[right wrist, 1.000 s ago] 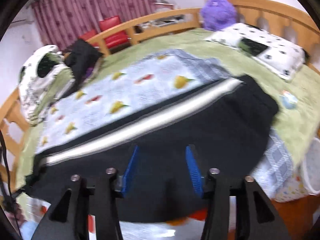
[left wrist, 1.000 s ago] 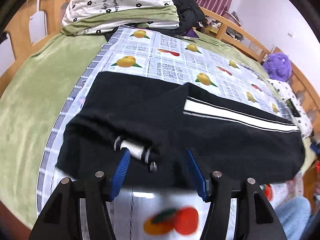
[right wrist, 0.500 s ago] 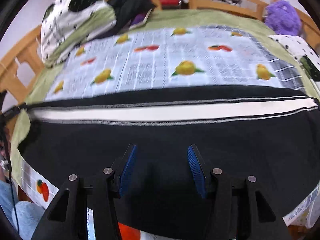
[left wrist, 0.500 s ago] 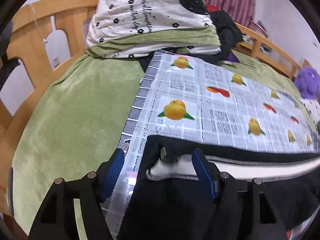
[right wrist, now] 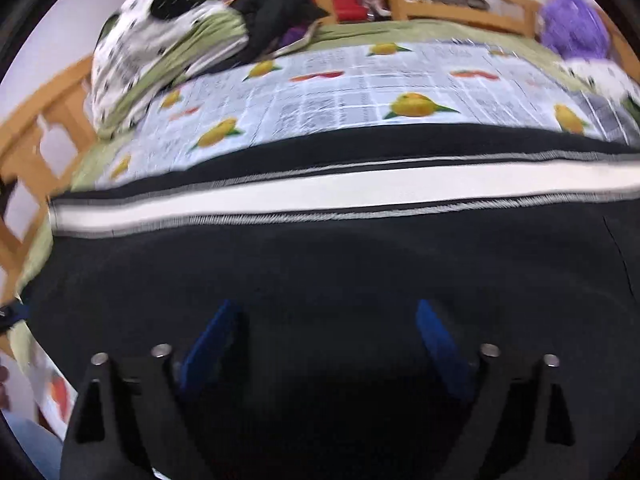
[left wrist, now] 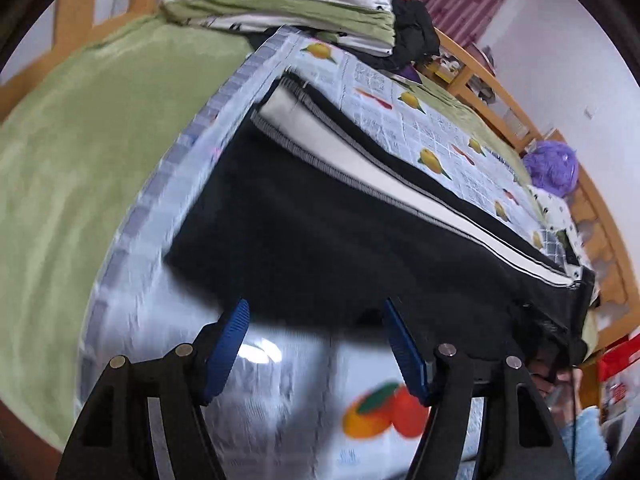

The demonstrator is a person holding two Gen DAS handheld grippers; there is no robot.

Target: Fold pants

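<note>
Pants [left wrist: 320,248] lie flat on the fruit-print sheet [left wrist: 404,128] on the bed, black, with the white side stripe [right wrist: 320,196] running along the far long edge. Long axis runs left-right across both views, parallel to the bed's near edge.

Left gripper [left wrist: 316,340] is released, jaws spread wide, nothing between them. It sits at the pants' near edge close to the left end, with bare sheet directly under the fingers. From there the garment stretches away toward the right, to the far end near the purple plush [left wrist: 552,166].

Right gripper [right wrist: 324,344] is also released, jaws wide, hovering over the black cloth mid-length; contact with the fabric can't be judged through the blur.

Judgement: lengthwise halving looks done, so the next fold would be end over end along that axis. Left gripper is nearer the left end, so that end is its pick. Right gripper would need to shift out toward the right end.
</note>
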